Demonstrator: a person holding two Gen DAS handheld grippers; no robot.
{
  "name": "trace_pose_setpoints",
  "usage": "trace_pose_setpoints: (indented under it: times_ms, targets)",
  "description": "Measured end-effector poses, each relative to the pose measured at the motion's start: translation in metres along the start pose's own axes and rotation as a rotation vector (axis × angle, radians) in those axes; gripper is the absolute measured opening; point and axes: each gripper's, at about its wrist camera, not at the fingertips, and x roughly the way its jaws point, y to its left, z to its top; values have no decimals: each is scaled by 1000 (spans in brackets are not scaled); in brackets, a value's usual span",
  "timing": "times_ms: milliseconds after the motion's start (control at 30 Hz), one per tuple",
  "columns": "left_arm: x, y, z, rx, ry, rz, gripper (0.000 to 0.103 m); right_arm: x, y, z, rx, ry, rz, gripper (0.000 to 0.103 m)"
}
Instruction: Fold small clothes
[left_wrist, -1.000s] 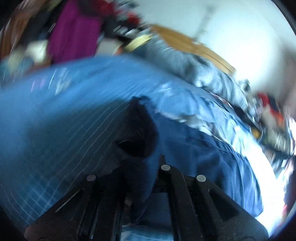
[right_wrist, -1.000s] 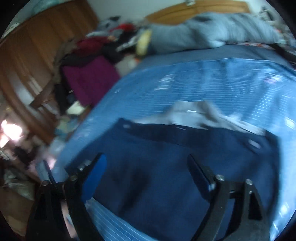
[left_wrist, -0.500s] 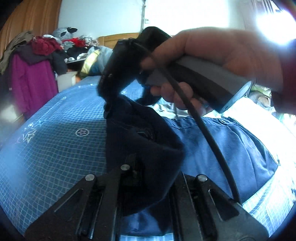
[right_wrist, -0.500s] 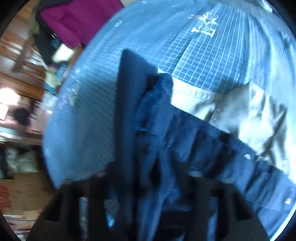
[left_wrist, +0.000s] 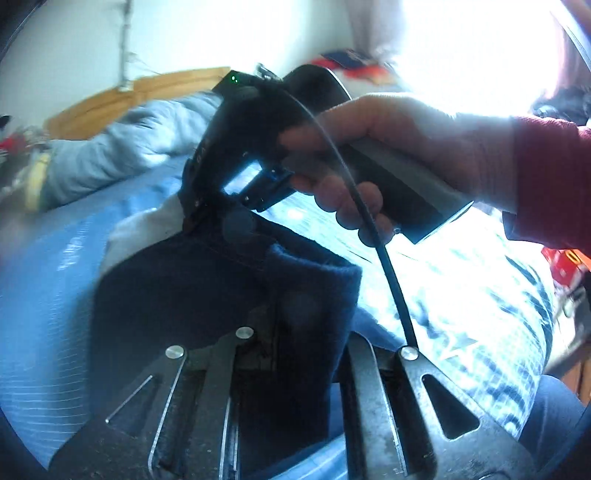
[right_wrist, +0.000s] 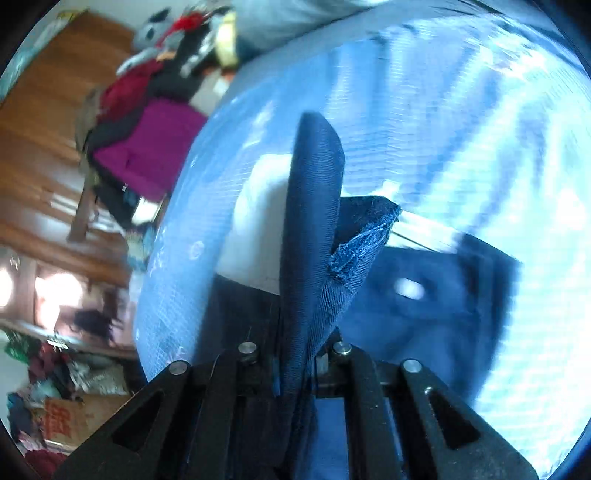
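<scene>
- Left gripper (left_wrist: 295, 354) pinches a fold of the dark blue shorts (left_wrist: 177, 288), lifted over the blue bed sheet (left_wrist: 48, 295).
- Right gripper (right_wrist: 295, 365), jaws just closed, clamps another edge; a hand (left_wrist: 399, 155) holds it at the far side.

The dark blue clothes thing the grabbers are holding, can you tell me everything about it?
The navy garment looks like thick twill cloth, with a raw frayed edge and round buttons. Part of it is lifted and folded over; the rest lies on the blue checked bedsheet. The left gripper and right gripper both pinch it, the right having just closed. Pale cloth shows beneath.
</scene>
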Motion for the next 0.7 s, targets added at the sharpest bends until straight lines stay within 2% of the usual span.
trace_pose_setpoints:
  times_ms: [167,267,300,400,467,500,567,633,700]
  targets:
    - [56,-24,-7,64,122,-67,9,1,-87,-28,107,-4,16,12]
    - [84,-28,-18,89,192,-74,14,13,-130,-38,175,3,90,12]
    - [95,-30,-24,94,226,-69,19,23,-137,-43,195,5,112,13]
    - [94,-29,-22,93,227,-61,24,36,-152,-49,232,-20,186,12]
    - [84,-28,-20,103,243,-60,26,36,-153,-55,237,-24,210,18]
    - [75,-36,-30,104,244,-63,28,32,-155,-59,240,-23,212,21]
    - [43,-36,-35,101,228,-77,35,20,-156,-73,240,-22,216,29]
    - [3,-37,-42,94,165,-70,43,5,-147,-95,221,-28,215,41]
    - [-41,-31,-50,60,91,-38,51,-7,-135,-117,192,-25,211,43]
